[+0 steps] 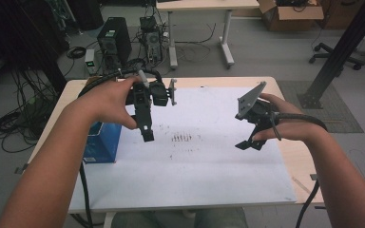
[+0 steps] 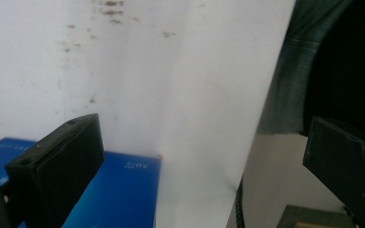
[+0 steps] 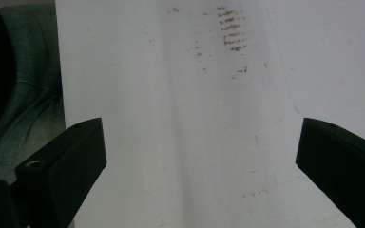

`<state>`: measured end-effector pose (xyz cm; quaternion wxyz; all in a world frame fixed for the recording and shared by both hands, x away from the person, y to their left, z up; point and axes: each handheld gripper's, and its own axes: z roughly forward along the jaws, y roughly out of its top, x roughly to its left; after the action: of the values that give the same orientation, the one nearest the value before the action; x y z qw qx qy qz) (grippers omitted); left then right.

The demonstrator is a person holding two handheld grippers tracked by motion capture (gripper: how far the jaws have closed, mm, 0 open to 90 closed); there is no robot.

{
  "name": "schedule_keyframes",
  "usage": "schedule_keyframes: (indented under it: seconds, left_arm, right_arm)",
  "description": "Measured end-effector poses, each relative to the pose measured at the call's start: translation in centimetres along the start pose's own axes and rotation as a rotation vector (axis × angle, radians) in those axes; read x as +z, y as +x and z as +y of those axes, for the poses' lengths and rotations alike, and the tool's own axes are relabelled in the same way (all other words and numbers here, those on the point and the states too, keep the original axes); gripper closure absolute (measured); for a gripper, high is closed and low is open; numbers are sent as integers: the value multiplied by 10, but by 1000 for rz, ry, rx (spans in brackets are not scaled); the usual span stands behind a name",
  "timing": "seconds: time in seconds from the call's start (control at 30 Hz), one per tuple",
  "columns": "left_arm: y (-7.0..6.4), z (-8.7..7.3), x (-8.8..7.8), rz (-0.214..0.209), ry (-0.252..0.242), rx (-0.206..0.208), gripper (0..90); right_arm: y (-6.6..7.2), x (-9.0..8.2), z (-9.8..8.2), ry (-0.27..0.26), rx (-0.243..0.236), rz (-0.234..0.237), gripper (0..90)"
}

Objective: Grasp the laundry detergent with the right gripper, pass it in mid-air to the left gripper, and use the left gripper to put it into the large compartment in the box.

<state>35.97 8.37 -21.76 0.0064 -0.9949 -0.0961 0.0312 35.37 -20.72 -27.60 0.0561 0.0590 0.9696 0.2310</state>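
Behind the wooden counter [image 1: 290,161] lie tangled cables, computer towers and a second desk; a large white sheet [image 1: 209,166] with a few dark smudges covers most of the top. One blue box [image 1: 102,142] rests at the sheet's left edge, just below and beside the left gripper [image 1: 147,135], whose jaws stand spread and empty above it. The right gripper [image 1: 249,144], one of two, hovers well apart over the sheet's right side, also spread and empty. That box looks like light, stiff cardboard, likely smooth; gripping across its narrow sides seems safest.
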Motion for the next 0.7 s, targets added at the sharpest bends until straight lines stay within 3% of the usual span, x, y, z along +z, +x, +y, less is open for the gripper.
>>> schedule_keyframes:
  seconds: [0.13,0.3,0.7]
  left_arm:
    - [4,3,4,-3,9,31,2]
    - [10,5,8,-4,18,40,2]
    - [10,8,10,6,14,63,2]
  right_arm:
    - [-3,2,2,38,-17,10,31]
    - [-9,5,3,94,-28,25,33]
    - [-9,6,4,120,-21,30,35]
